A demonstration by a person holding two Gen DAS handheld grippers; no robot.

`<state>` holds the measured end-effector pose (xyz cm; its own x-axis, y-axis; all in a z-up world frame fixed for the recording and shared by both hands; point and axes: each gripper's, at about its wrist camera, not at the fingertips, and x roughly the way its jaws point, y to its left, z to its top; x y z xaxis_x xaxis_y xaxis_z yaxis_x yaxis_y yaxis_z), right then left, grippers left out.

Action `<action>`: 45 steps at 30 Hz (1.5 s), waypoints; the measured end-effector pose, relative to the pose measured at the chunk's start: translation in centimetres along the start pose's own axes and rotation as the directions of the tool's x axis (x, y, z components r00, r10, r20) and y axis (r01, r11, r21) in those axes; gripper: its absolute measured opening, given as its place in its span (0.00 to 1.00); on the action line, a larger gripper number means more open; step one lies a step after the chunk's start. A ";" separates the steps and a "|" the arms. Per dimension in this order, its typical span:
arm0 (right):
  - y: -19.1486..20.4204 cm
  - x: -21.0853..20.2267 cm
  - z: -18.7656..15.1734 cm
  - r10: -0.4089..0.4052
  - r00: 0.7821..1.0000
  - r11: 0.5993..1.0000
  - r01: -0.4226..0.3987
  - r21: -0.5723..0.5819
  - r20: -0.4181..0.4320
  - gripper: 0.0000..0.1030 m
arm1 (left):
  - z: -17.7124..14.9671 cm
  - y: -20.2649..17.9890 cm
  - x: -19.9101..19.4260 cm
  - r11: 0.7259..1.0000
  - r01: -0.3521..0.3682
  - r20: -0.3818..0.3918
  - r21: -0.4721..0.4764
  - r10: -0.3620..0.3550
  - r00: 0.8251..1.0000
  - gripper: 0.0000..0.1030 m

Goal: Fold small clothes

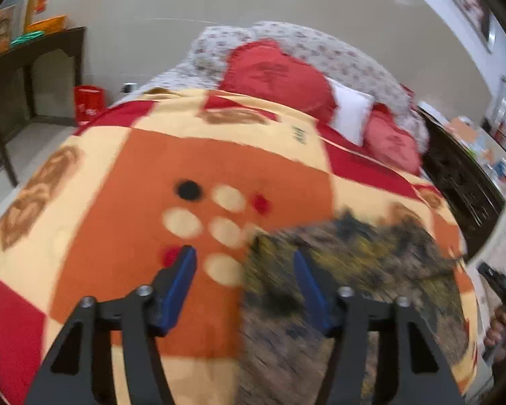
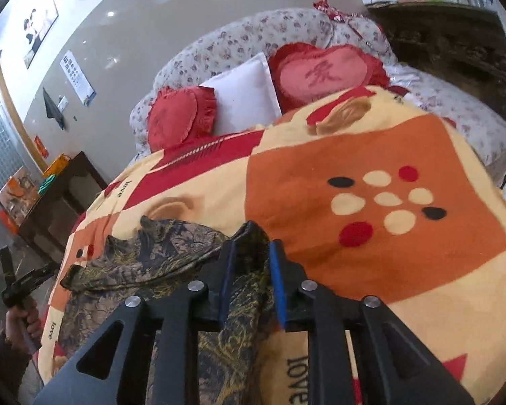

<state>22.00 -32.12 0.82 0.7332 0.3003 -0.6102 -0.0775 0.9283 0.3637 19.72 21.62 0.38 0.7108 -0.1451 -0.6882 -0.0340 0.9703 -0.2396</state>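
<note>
Fleece blanket [image 2: 371, 270] in orange, cream and red checks covering the bed; dark olive patterned garment [image 2: 158, 253] spread on its near side, long axis running leftward from right gripper [image 2: 251, 253]. Right jaws narrowly parted, cloth bunched between, pressing uncertain. Left gripper [image 1: 244, 263] wide apart, empty, garment's edge under its right finger. Right view alone sharp; left blurred.

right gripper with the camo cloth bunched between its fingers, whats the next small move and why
Probably open the right gripper a little wider and draw it back. A raised fold of the dark patterned garment sits between its blue pads, while the left gripper already stands open with nothing gripped. The garment lies rumpled on the orange checked blanket, so letting go lets both regrip an edge.
</note>
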 end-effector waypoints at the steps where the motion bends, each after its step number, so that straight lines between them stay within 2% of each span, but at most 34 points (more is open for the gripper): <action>1: 1.0 0.3 -0.3 0.008 1.000 1.000 -0.009 -0.023 -0.014 0.22 | -0.8 -1.5 0.3 0.999 0.013 -0.018 0.035 -0.012 1.000 0.57; 3: 3.1 1.3 -0.8 -0.013 0.999 0.998 0.010 -0.062 -0.036 0.22 | -2.3 -4.0 1.5 0.995 0.019 -0.061 0.099 -0.013 0.998 0.54; 6: 6.0 3.8 -1.9 -0.089 0.994 0.990 0.081 -0.118 -0.063 0.22 | -4.5 -7.9 4.4 0.978 0.004 -0.134 0.210 0.025 0.991 0.54; 7: 6.7 5.1 -2.3 -0.113 0.989 0.986 0.099 -0.137 -0.096 0.22 | -5.1 -9.1 5.8 0.968 -0.002 -0.171 0.252 0.047 0.984 0.55; 8: 7.0 6.3 -2.7 -0.148 0.981 0.980 0.127 -0.156 -0.127 0.22 | -5.4 -10.0 7.2 0.953 -0.040 -0.201 0.299 0.104 0.974 0.56; 9: 7.2 7.9 -3.1 -0.208 0.963 0.968 0.177 -0.179 -0.172 0.22 | -5.5 -10.3 7.9 0.944 -0.064 -0.205 0.323 0.135 0.969 0.58; 10: 7.0 9.3 -3.4 -0.238 0.947 0.962 0.200 -0.185 -0.215 0.22 | -4.8 -10.6 8.6 0.944 -0.069 -0.212 0.322 0.143 0.967 0.60; 11: 6.8 10.2 -3.5 -0.252 0.941 0.960 0.214 -0.180 -0.226 0.22 | -4.0 -10.4 9.2 0.951 -0.058 -0.232 0.303 0.132 0.964 0.60; 13: 6.9 10.8 -2.5 -0.253 0.944 0.960 0.218 -0.177 -0.210 0.27 | -1.5 -9.7 10.4 0.965 -0.047 -0.251 0.259 0.114 0.961 0.59; 14: 6.9 11.1 -1.9 -0.249 0.945 0.961 0.214 -0.178 -0.210 0.28 | -0.2 -9.2 10.9 0.965 -0.075 -0.240 0.253 0.137 0.961 0.58; 16: 6.8 11.4 -0.1 -0.217 0.963 0.965 0.186 -0.183 -0.162 0.28 | 2.7 -7.7 11.3 0.948 -0.217 -0.165 0.235 0.259 0.952 0.58; 17: 6.6 11.2 0.6 -0.208 0.969 0.967 0.183 -0.179 -0.133 0.28 | 3.5 -7.0 11.0 0.948 -0.243 -0.141 0.206 0.274 0.951 0.58; 19: 5.9 10.4 1.6 -0.191 0.977 0.975 0.178 -0.132 -0.094 0.28 | 4.9 -5.3 9.9 0.973 -0.217 -0.130 0.083 0.227 0.965 0.58; 21: 5.4 9.4 1.6 -0.161 0.984 0.984 0.154 -0.094 -0.079 0.28 | 4.7 -5.2 8.9 0.985 -0.167 -0.103 0.035 0.169 0.980 0.58; 25: 6.7 8.5 0.3 -0.155 0.987 0.981 0.149 -0.123 -0.043 0.28 | 2.4 -7.5 8.5 0.987 -0.130 -0.066 0.091 0.137 0.988 0.58; 27: 7.4 8.9 -0.4 -0.147 0.987 0.983 0.139 -0.118 -0.060 0.28 | 0.8 -8.9 8.8 0.991 -0.076 -0.078 0.106 0.084 0.993 0.58; 29: 7.8 10.1 -0.8 -0.170 0.979 0.981 0.157 -0.116 -0.111 0.28 | -0.1 -10.7 9.8 0.991 -0.025 -0.110 0.130 0.040 0.993 0.58; 33: 8.6 12.4 -0.4 -0.168 0.972 0.977 0.143 -0.155 -0.165 0.28 | -0.4 -13.1 12.6 0.982 -0.010 -0.178 0.191 0.045 0.983 0.58; 35: 9.3 13.4 0.2 -0.188 0.970 0.967 0.156 -0.199 -0.154 0.28 | 0.6 -13.7 13.9 0.979 -0.052 -0.167 0.199 0.086 0.982 0.58; 37: 9.5 13.5 1.1 -0.186 0.974 0.968 0.160 -0.195 -0.126 0.28 | 2.3 -13.4 14.5 0.987 -0.093 -0.143 0.134 0.112 0.983 0.59; 40: 9.6 12.4 1.8 -0.147 0.985 0.981 0.134 -0.141 -0.088 0.28 | 2.7 -13.1 13.9 0.995 -0.090 -0.118 0.037 0.094 0.989 0.60; 41: 10.1 11.8 1.5 -0.124 0.990 0.983 0.112 -0.144 -0.071 0.28 | 2.4 -13.4 13.5 0.995 -0.091 -0.109 0.042 0.095 0.990 0.60; 45: 12.8 11.9 -0.8 -0.080 0.993 0.971 0.058 -0.232 -0.085 0.28 | -0.7 -16.8 12.6 0.978 -0.039 -0.081 0.205 0.057 0.995 0.61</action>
<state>29.21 -16.48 -2.40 0.6769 0.2425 -0.6950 -0.1889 0.9698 0.1544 28.81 3.32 -4.72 0.6486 -0.1049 -0.7538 0.0827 0.9943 -0.0672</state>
